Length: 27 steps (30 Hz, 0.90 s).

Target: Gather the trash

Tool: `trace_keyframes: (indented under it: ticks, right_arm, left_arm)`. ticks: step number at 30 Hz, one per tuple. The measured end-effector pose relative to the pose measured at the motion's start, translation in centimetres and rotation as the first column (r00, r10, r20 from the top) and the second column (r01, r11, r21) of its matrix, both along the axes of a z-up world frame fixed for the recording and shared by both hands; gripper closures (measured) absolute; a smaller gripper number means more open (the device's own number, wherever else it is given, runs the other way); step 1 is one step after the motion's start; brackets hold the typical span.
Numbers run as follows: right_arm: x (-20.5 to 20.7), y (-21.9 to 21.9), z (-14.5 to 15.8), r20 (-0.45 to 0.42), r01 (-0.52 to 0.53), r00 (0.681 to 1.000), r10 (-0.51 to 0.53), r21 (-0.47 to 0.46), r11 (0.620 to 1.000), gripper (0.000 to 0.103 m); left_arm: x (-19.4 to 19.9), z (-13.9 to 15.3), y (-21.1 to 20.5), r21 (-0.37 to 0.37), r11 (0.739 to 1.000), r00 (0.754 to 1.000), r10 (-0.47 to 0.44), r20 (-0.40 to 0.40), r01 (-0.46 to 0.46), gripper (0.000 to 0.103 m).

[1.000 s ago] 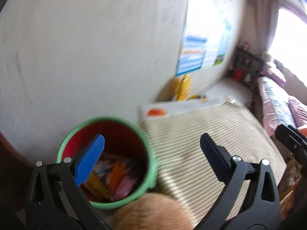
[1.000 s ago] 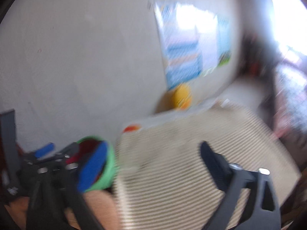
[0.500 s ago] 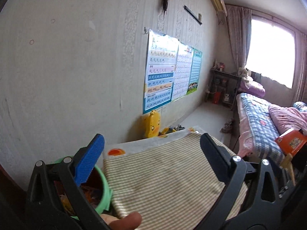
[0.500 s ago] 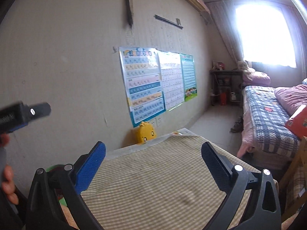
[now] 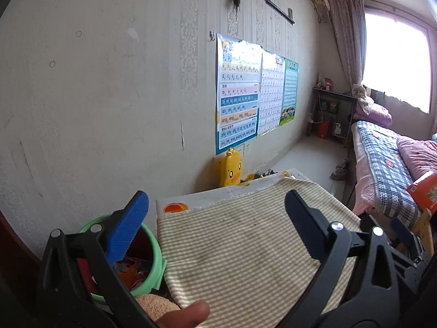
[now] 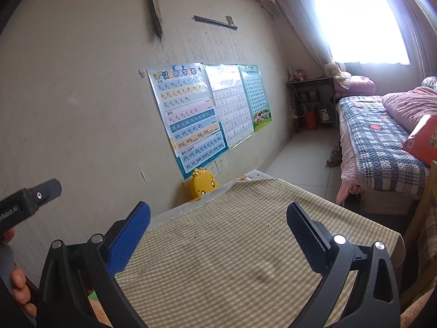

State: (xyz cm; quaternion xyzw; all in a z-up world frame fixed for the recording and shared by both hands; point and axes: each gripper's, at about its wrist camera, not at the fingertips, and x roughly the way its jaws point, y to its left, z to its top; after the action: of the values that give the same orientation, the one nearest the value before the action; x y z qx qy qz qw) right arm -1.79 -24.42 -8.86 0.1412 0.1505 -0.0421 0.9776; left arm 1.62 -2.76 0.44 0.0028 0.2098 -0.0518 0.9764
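Observation:
A green-rimmed bin (image 5: 153, 257) with a red inside stands at the table's left edge and holds colourful wrappers (image 5: 131, 270). My left gripper (image 5: 215, 218) is open and empty, raised above the table, with the bin just behind its blue left finger (image 5: 128, 227). My right gripper (image 6: 218, 224) is open and empty, held above the checked tablecloth (image 6: 232, 259). The left gripper's body (image 6: 30, 199) shows at the left edge of the right wrist view. The bin is hidden in the right wrist view.
The tablecloth (image 5: 240, 246) covers a table against a pale wall. A yellow duck toy (image 5: 230, 168) and wall posters (image 5: 237, 93) are behind it. A bed (image 6: 382, 142) with an orange box (image 6: 423, 139) is at the right. A wooden chair (image 6: 420, 218) is near the right.
Both grippers have risen and tilted up from over the bin, so the room and wall now fill the views. Motion blur is gone. Both stay open and empty.

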Motion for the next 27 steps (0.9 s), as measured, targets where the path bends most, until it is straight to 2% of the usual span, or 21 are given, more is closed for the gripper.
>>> trace_keyframes:
  ticks: [4, 15, 27]
  right_arm:
    - [0.2, 0.4, -0.2, -0.01, -0.014, 1.0, 0.014, -0.015, 1.0, 0.007]
    - [0.6, 0.9, -0.7, -0.039, -0.032, 0.999, 0.032, -0.013, 0.999, 0.007]
    - [1.0, 1.2, -1.2, -0.063, -0.04, 0.997, 0.039, -0.014, 0.999, 0.007]
  left_arm:
    - [0.2, -0.2, -0.1, -0.009, 1.0, 1.0, -0.015, -0.027, 0.015, 0.005]
    - [0.7, -1.0, 1.1, -0.041, 0.999, 0.998, 0.014, -0.066, -0.016, 0.005]
    - [1.3, -1.6, 1.2, -0.042, 0.999, 0.996, 0.018, -0.088, -0.022, 0.005]
